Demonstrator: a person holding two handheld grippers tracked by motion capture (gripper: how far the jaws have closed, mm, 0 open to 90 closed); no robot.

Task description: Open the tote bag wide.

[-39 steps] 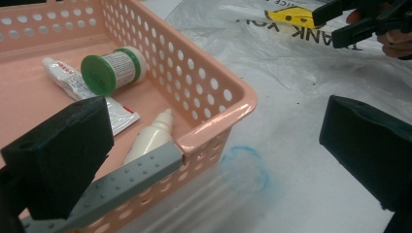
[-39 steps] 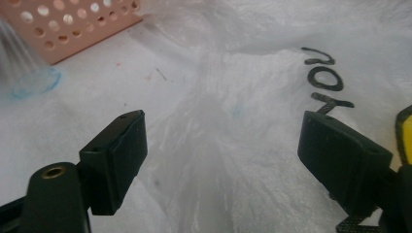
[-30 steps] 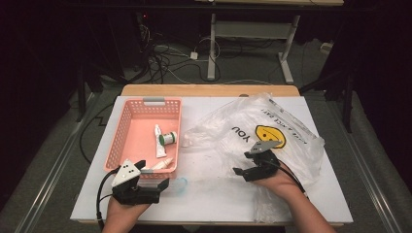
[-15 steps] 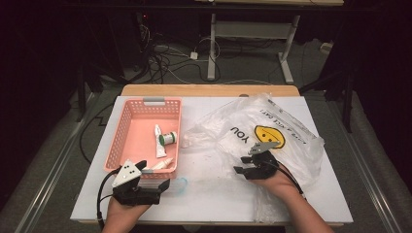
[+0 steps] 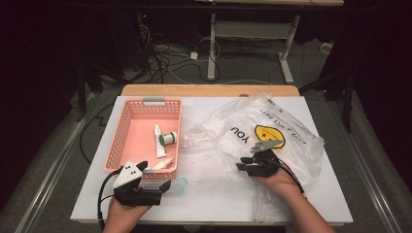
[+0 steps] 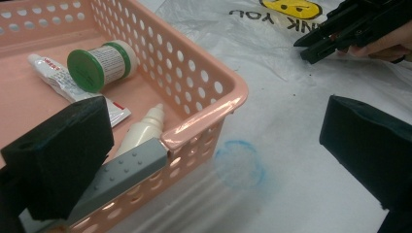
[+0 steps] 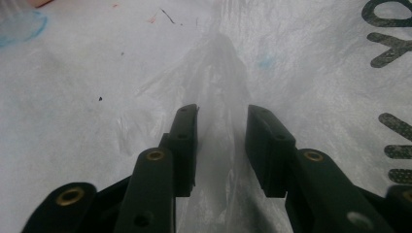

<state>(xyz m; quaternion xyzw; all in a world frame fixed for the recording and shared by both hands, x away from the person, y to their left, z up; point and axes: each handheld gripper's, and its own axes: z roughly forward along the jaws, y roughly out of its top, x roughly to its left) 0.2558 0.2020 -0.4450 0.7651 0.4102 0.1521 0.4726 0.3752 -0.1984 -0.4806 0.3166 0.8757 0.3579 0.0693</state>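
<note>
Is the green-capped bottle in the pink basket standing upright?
No. In the left gripper view the green-capped bottle lies on its side on the floor of the pink basket, beside a white tube.

The high view is looking down over the table (image 5: 218,194); both gripper views are looking close, sharing the plastic bag (image 7: 223,63).

The clear plastic bag (image 5: 272,131) bears "YOU" and a yellow smiley face (image 5: 268,134)

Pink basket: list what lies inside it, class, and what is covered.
The pink basket holds a white tube, a green-capped jar and a white dropper bottle. The tube's part beneath the jar is covered.
</note>
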